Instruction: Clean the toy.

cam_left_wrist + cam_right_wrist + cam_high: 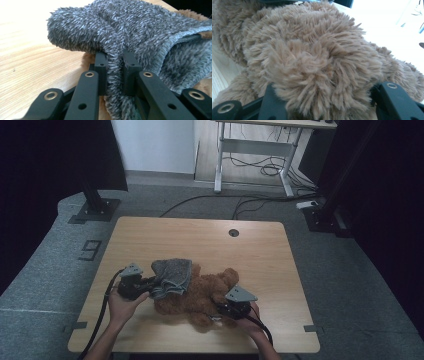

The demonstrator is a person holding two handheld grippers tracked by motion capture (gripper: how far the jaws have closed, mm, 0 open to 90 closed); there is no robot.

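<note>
**Two grippers on a plush bear and its grey garment**

Two handheld grippers work one brown teddy bear (200,295) lying on the wooden table (260,250), near the front edge, roughly centred. A fuzzy grey garment (172,277) sits over the bear's left end as the high view shows it, partly pulled over the plush.

Left gripper (134,282): at the left of the bear, held in the person's left hand (122,305), cable trailing off the front of the table. Jaws clenched on a fold of the grey garment (140,32). In the left gripper view the fabric is pinched tight between the two black pads, a ribbed hem opens out to the right, brown fur shows just under and behind it.

Right gripper (235,302): at the bear's front right side, held in the right hand (252,320), grey three-cornered plate on top. In the right gripper view a thick lump of the teddy bear (312,65) sits between the jaws, which stand apart around it, fur pressed against both sides. Grasping the bear; which limb or part it is, cannot tell.

Bear lies flat on the table, not lifted. Beyond the table: grey floor, black stand bases, a white desk frame with loose cables.
</note>
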